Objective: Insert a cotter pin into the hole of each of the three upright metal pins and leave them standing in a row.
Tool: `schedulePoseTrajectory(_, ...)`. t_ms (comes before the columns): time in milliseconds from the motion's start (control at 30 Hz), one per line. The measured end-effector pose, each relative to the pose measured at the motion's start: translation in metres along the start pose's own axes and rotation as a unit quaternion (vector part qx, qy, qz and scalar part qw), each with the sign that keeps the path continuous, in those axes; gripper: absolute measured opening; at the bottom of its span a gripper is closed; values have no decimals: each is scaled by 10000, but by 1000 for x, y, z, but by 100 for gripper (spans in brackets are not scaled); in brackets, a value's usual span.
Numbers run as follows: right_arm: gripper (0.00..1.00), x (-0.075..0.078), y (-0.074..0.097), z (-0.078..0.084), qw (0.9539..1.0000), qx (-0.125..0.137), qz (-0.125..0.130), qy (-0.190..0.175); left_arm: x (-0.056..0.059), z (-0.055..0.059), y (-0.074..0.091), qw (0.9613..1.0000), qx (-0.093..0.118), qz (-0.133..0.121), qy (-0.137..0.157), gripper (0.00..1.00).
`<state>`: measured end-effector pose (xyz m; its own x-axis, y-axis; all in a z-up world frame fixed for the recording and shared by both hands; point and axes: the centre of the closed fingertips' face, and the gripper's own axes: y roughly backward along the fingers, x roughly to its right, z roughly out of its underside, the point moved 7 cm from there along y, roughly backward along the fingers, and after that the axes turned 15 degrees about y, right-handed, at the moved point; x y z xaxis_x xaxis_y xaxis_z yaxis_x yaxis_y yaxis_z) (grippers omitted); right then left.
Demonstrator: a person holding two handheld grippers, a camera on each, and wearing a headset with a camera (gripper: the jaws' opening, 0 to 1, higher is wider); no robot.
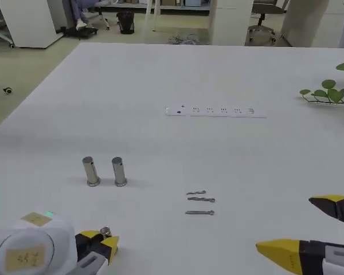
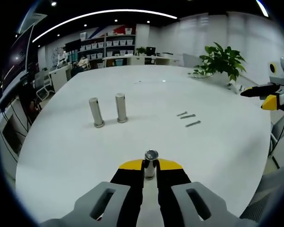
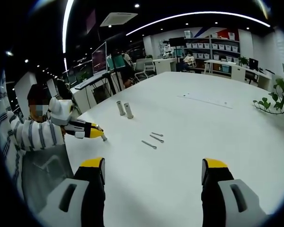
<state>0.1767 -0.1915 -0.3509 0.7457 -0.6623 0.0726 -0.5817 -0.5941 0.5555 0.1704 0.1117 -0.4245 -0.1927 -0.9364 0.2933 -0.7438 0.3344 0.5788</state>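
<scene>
1. Head view: the left hand-held gripper (image 1: 106, 242), low left, has its jaws closed on one upright pin (image 1: 105, 232). Two standing pins (image 1: 91, 171) are side by side, apart, on the bench (image 1: 160, 80). Three cotter pins (image 1: 200, 200) lie loose to their right. The right hand-held gripper (image 1: 303, 229), low right, is spread wide and empty.
2. Left gripper view: the held pin is pinched at the jaw tips. The standing pins are beyond it to the left, the cotter pins to the right.
3. Right gripper view: the jaws are far apart with nothing between them. Bins (image 3: 206, 46) sit on far shelves, contents too small to tell.
</scene>
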Motion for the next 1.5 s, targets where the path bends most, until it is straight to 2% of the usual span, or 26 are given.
schedulePoseTrajectory(67,82,-1,0,1,10000,-47,-17,40,1,1,0,9996,37,67,285,6)
schedulePoseTrajectory(200,82,-2,0,0,10000,-47,-35,41,2,-1,4,9992,107,98,384,9)
schedulePoseTrajectory(367,82,-2,-1,-4,9999,-44,-40,87,2,-11,14,9985,264,269,396,23)
schedulePoseTrajectory(467,82,-1,-2,-7,9999,-54,-45,95,-1,-15,24,9988,239,403,127,34)
schedulePoseTrajectory(600,81,0,-5,-11,9998,-71,-72,152,-8,-15,42,9981,107,610,59,50)
schedulePoseTrajectory(667,79,0,-6,-13,9997,-64,-112,208,-10,-15,50,9974,75,714,-17,54)
schedulePoseTrajectory(700,78,2,-7,-16,9988,34,-118,465,-13,-15,57,9978,-18,631,-179,54)
schedulePoseTrajectory(767,72,4,-8,-19,9983,25,-111,565,-16,-14,65,9973,-173,566,-437,55)
schedulePoseTrajectory(800,69,5,-9,-20,9982,34,-133,583,-16,-14,68,9969,-182,610,-458,60)
schedulePoseTrajectory(867,65,9,-13,-25,9975,45,-247,662,-13,-16,75,9962,-73,746,-446,69)
schedulePoseTrajectory(933,60,14,-19,-28,9963,-56,-358,784,-10,-17,81,9950,-25,931,-368,81)
schedulePoseTrajectory(1033,56,20,-27,-35,9934,-235,-507,1006,-6,-18,87,9934,-32,1075,-411,91)
schedulePoseTrajectory(1167,51,27,-43,-48,9879,-360,-726,1325,-5,-15,90,9923,-108,1081,-602,93)
schedulePoseTrajectory(1200,49,29,-47,-51,9868,-379,-760,1381,-6,-14,91,9927,-54,1025,-634,93)
schedulePoseTrajectory(1300,38,33,-62,-61,9801,-350,-838,1764,-7,-11,89,9939,1,1053,-332,97)
schedulePoseTrajectory(1367,28,35,-74,-67,9796,-399,-953,1721,-7,-9,89,9942,10,1026,-312,98)
schedulePoseTrajectory(1433,25,35,-82,-72,9785,-362,-1036,1746,-6,-8,90,9944,44,1032,-208,99)
schedulePoseTrajectory(1500,26,34,-90,-80,9768,-282,-1161,1776,-4,-6,91,9944,39,1043,-168,99)
